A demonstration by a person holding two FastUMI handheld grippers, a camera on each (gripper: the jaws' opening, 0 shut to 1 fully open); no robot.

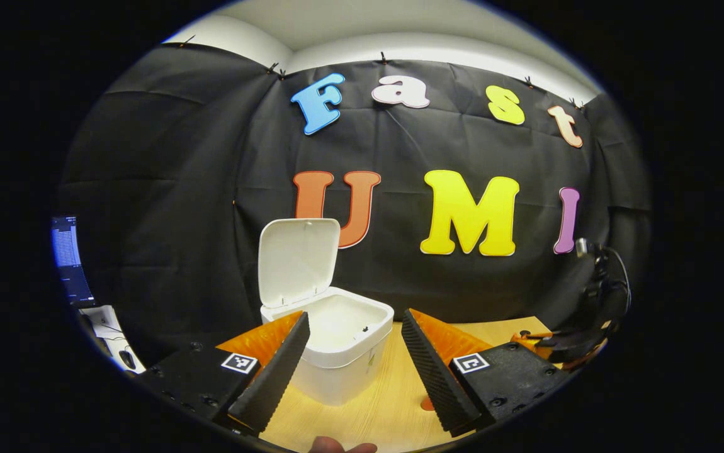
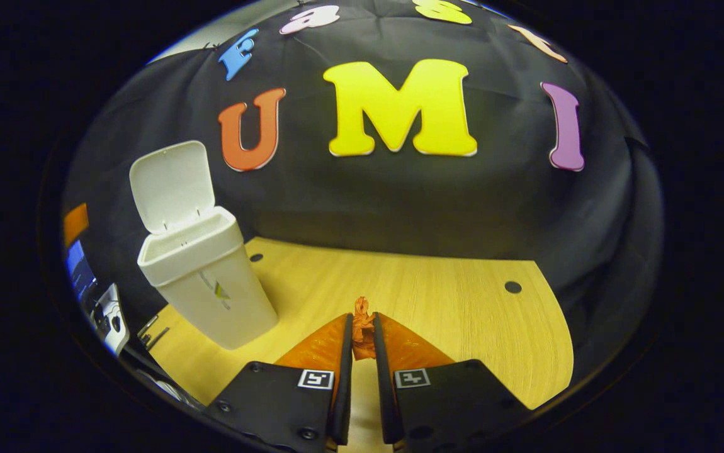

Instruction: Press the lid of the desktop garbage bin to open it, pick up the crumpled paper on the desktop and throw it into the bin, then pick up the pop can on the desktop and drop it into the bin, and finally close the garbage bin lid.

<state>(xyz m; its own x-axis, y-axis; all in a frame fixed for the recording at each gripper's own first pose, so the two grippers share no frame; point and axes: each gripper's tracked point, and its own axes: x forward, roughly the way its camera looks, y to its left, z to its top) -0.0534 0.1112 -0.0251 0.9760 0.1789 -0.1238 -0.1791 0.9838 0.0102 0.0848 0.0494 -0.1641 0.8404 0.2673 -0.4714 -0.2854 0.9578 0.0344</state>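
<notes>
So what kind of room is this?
Probably a small test booth, not a real home: a black cloth wall hangs behind a wooden table, with just a little white bin on it and a computer screen at the side.

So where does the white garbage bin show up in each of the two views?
Left gripper view: garbage bin low centre-left, between the left gripper's open jaws, lid up.
Right gripper view: garbage bin at left, on the wooden table.
Shared landmark: its raised lid.
</notes>
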